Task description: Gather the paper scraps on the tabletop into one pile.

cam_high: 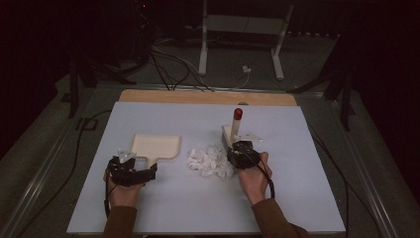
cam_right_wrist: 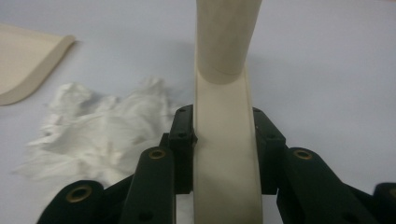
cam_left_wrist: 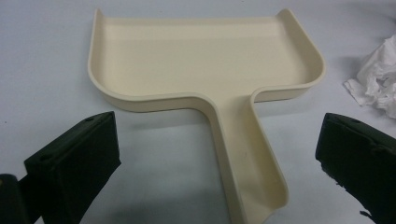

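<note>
Crumpled white tissue scraps (cam_high: 210,162) lie on the worktop (cam_high: 297,163) just left of the right gripper (cam_right_wrist: 224,135), whose fingers clamp the cream brush handle (cam_right_wrist: 227,140), likely for sweeping. Left gripper (cam_left_wrist: 215,154) fingers gape wide, straddling the cream plastic dustpan's (cam_left_wrist: 196,60) handle, probably to steady it.

Both tongs are black: the left tongs (cam_high: 130,171) carry a small grey plate on top, on the side toward the far edge of the tabletop (cam_high: 198,124), and their two blocky jaws end in flat, matte pads. The right tongs (cam_right_wrist: 223,135) show linked black arms with brass-coloured rivets at the joints and small dark screws near the pads. A black cable (cam_high: 270,181) trails from each toward the near edge, past brown sleeves (cam_high: 119,223).
</note>
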`<state>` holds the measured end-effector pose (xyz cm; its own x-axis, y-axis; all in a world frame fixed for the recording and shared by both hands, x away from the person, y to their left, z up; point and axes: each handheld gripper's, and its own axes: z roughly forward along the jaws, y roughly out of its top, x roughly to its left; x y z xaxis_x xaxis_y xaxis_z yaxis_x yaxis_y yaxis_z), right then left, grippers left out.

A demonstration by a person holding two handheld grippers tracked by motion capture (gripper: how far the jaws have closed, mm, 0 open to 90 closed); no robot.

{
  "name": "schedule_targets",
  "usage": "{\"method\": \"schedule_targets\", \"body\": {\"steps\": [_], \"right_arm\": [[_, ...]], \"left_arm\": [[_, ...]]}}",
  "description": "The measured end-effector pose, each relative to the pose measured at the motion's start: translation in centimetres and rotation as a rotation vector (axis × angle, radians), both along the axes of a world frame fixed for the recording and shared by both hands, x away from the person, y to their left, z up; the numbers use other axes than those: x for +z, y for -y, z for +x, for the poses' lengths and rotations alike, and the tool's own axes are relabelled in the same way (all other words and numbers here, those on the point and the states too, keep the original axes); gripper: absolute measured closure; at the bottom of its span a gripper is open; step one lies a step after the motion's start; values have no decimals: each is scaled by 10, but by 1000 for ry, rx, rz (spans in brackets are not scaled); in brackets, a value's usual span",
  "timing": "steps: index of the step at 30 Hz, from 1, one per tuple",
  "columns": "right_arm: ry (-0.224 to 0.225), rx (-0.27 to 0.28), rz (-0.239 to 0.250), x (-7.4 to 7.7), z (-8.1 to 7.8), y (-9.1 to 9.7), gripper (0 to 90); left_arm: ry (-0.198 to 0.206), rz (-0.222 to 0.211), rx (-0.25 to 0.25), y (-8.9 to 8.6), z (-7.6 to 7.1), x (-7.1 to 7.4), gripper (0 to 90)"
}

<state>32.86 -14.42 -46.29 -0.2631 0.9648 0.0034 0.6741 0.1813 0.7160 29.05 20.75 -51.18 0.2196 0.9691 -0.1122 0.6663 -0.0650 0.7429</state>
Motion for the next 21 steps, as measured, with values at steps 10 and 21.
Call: {"method": "schedule_targets", "body": {"steps": [10, 21], "right_arm": [[32, 22, -13, 4, 8, 45, 676], [32, 185, -31, 5, 0, 116, 676]], "left_arm": [[3, 1, -1, 0, 0, 0, 6], [-4, 5, -4, 1, 0, -1, 6]]}}
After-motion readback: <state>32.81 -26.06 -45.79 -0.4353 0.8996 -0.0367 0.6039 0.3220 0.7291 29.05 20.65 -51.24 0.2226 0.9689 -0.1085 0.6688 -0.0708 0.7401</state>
